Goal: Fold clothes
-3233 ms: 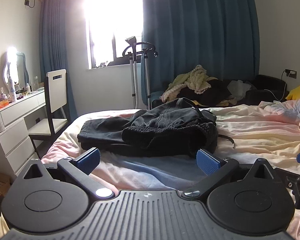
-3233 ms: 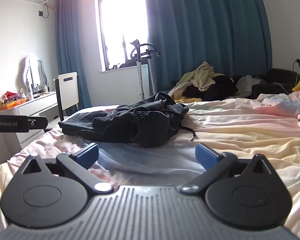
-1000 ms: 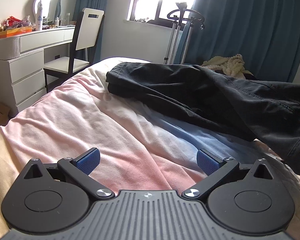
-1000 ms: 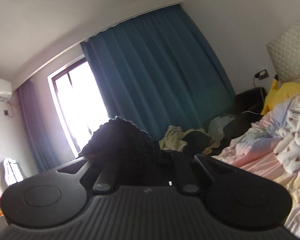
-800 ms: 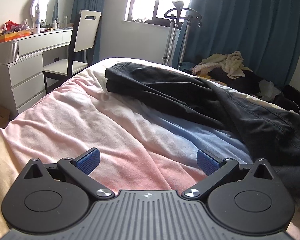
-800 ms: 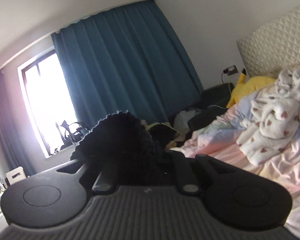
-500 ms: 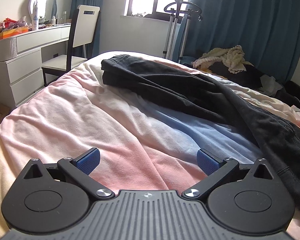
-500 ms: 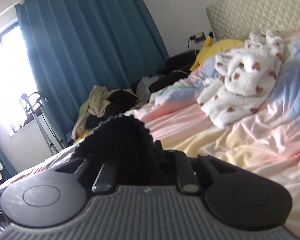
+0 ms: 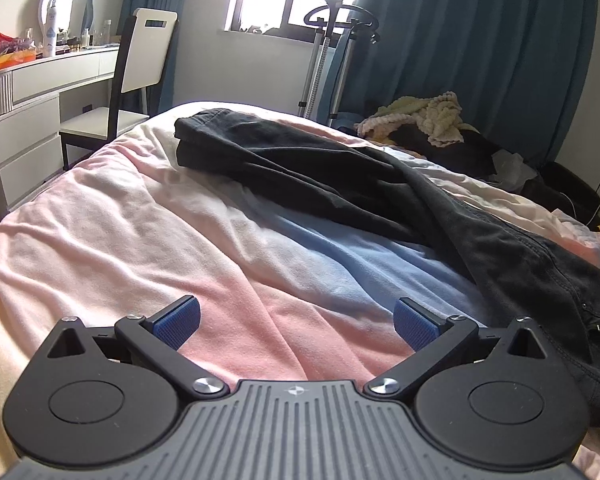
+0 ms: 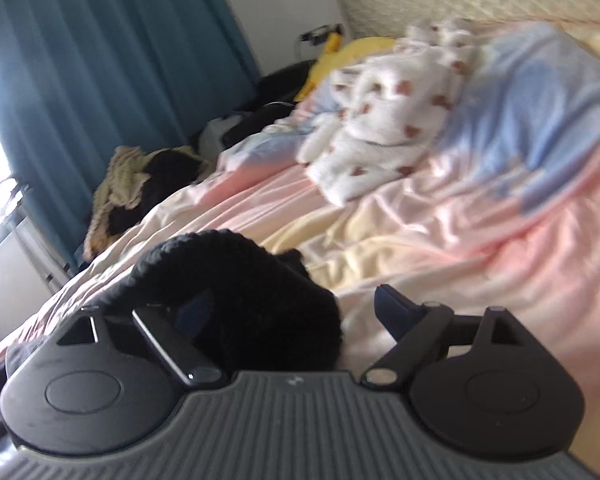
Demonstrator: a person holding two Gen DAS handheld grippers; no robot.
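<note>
Black trousers (image 9: 340,184) lie stretched across the bed (image 9: 120,240), from the far left corner to the near right. My left gripper (image 9: 296,324) hovers open over the pink and blue sheet just in front of them, nothing between its blue pads. In the right wrist view the trousers' ribbed black waistband (image 10: 236,280) lies between the fingers of my right gripper (image 10: 294,308). Its jaws are opening. The cloth rests against the left finger and hides that pad, while the right fingertip (image 10: 392,306) stands clear of it.
A white fleece garment with brown hearts (image 10: 388,120) and a yellow pillow (image 10: 340,56) lie near the quilted headboard. A heap of knitwear (image 9: 428,120) sits past the bed. A chair (image 9: 140,80), white dresser (image 9: 28,120) and steamer stand (image 9: 328,40) line the window side.
My right gripper tilted down toward the bed and its jaws went from shut on the waistband to wide apart. The trousers were drawn out long across the bed. The left gripper stayed put.
</note>
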